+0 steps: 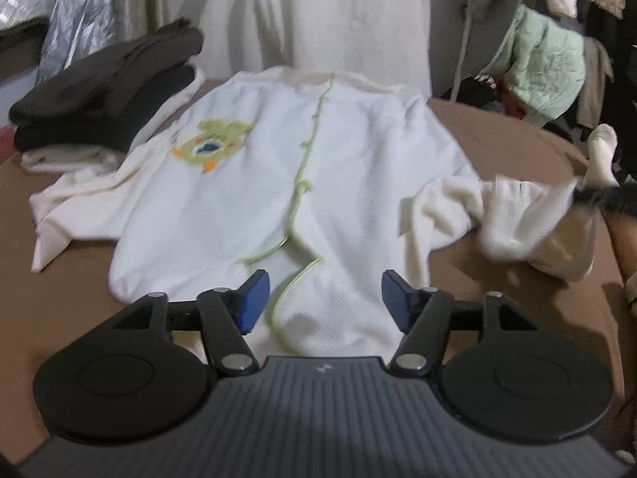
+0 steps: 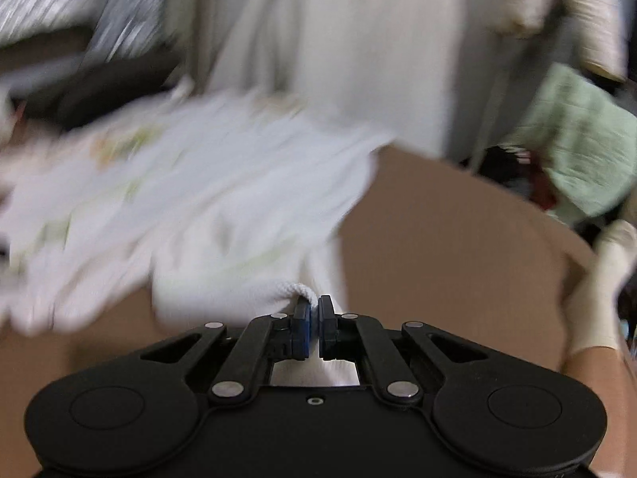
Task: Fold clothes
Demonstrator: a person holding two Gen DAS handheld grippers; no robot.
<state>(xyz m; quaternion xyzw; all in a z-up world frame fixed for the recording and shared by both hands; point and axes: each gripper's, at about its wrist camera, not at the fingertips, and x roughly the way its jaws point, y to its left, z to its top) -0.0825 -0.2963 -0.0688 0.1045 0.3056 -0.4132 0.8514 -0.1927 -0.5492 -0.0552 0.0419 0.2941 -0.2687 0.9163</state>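
Note:
A white knitted jacket with green trim and a green owl patch lies face up on the brown table. My left gripper hovers open over its near hem, with the blue pads wide apart and nothing pinched between them. In the right wrist view my right gripper is shut on the ribbed cuff of the jacket's right sleeve. The jacket is blurred behind it. In the left wrist view that sleeve is lifted and bunched at the table's right side.
A stack of dark folded clothes sits at the table's back left, on the jacket's left sleeve side. White cloth hangs behind the table. A pale green quilted garment is piled at the back right. A person's white-socked foot is beyond the right edge.

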